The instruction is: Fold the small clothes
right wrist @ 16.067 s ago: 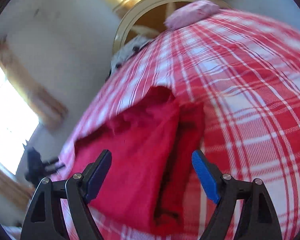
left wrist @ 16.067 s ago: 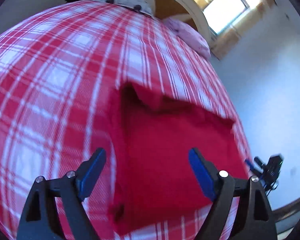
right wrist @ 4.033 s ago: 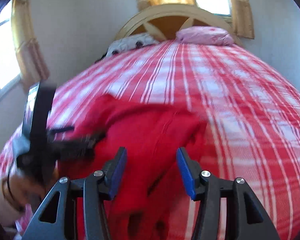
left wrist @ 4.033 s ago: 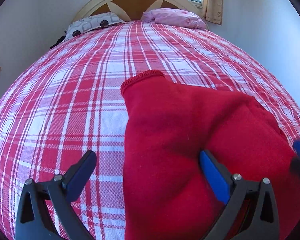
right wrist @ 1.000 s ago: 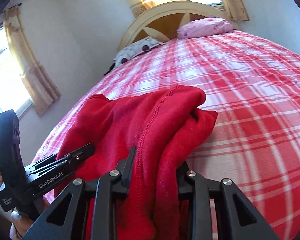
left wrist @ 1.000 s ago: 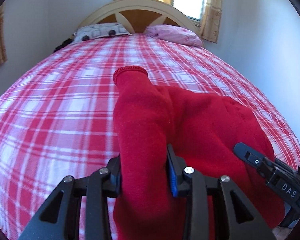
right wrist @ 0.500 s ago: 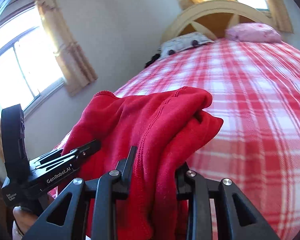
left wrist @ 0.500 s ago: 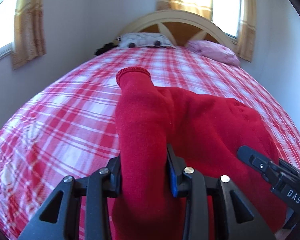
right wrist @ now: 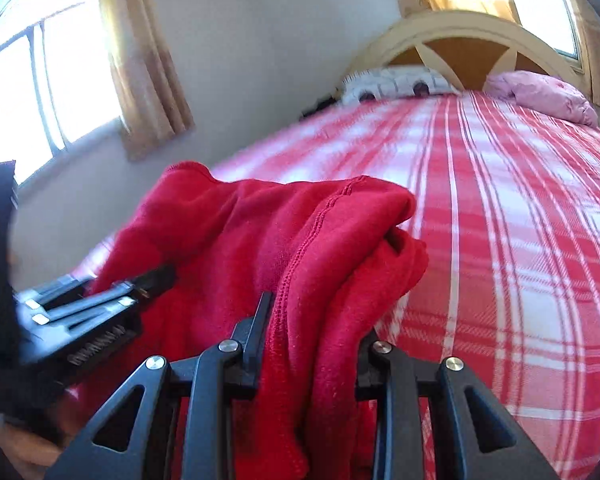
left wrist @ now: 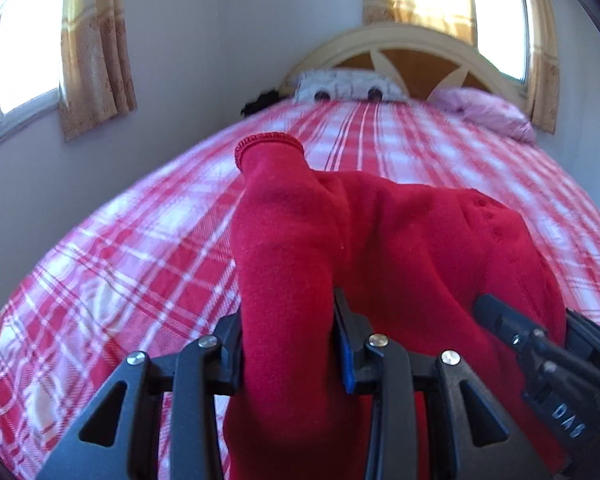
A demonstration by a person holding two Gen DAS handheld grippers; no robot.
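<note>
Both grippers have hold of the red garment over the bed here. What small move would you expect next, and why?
Probably lower it onto the plaid bedspread and spread it flat. The left gripper and the right gripper each clamp a bunched part of the red garment, which hangs crumpled between them, so no clean fold is possible yet.

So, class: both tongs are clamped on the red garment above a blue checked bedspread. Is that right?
Not quite. The bedspread is red and white checked, not blue, as the left wrist view shows. The rest holds: the left tongs and right tongs are each clamped on the red garment.
</note>
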